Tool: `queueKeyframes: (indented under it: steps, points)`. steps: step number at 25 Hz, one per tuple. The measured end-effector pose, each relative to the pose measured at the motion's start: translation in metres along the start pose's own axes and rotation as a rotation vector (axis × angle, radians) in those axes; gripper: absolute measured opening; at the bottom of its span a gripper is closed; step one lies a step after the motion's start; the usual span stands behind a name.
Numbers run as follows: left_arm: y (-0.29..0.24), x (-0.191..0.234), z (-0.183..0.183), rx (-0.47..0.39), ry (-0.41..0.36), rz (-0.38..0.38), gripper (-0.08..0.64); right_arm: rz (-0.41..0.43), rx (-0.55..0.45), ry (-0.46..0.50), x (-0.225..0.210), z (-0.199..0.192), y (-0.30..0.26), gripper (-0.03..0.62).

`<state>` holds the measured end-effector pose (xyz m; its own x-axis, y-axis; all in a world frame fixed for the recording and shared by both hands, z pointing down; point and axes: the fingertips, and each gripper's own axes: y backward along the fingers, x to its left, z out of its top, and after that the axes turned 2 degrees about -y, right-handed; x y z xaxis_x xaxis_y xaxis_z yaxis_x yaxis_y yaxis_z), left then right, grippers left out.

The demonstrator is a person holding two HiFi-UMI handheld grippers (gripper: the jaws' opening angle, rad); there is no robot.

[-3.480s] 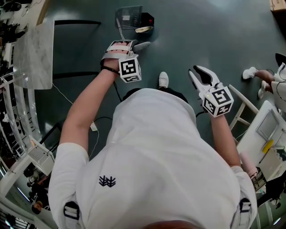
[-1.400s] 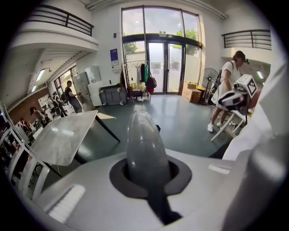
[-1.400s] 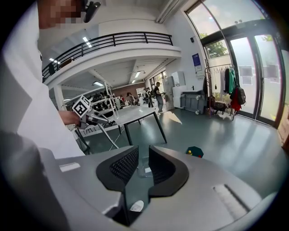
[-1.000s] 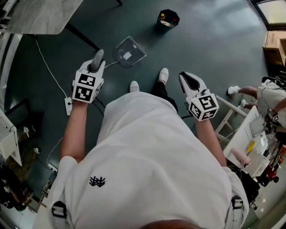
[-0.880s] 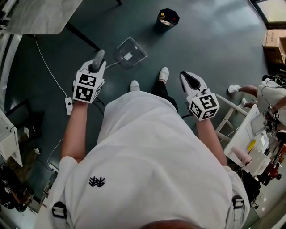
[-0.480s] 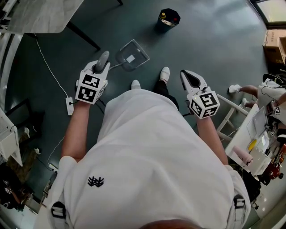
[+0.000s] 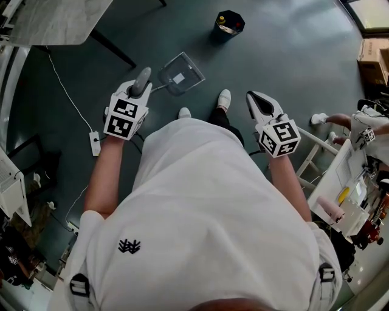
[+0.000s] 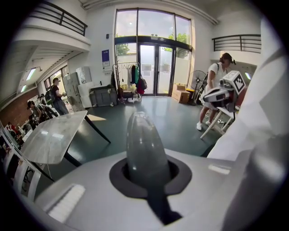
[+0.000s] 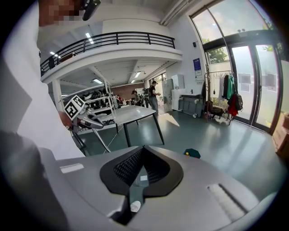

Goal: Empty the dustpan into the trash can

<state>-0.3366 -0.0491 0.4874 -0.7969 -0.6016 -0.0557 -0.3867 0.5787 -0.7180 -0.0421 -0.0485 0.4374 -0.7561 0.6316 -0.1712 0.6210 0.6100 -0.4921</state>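
In the head view my left gripper (image 7: 136, 92) is shut on the grey handle (image 7: 143, 77) of the dustpan. Its clear pan (image 7: 180, 74) hangs low over the dark floor, just ahead of my shoes. The handle's rounded end (image 8: 143, 144) sticks up between the jaws in the left gripper view. The black trash can (image 7: 229, 23) stands farther ahead and to the right, apart from the pan, with bits of rubbish inside. It shows small on the floor (image 9: 192, 153) in the right gripper view. My right gripper (image 7: 254, 100) is shut and holds nothing.
A marble-topped table (image 7: 55, 18) stands at the upper left, with a cable and power strip (image 7: 95, 144) on the floor beside it. A white chair (image 7: 316, 152), another person's shoe (image 7: 319, 118) and a cardboard box (image 7: 371, 51) are at the right.
3.5 s ago the dustpan was right at the trash can; now it is well back from it. In the last second the left gripper and pan drifted slightly right.
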Motion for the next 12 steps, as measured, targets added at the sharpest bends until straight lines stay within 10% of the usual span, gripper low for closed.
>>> queueKeyframes:
  steps: [12]
  points:
    - [-0.006,0.005,0.006,-0.009,0.012,0.004,0.058,-0.004,0.007,0.004,-0.012,0.002,-0.012,0.002]
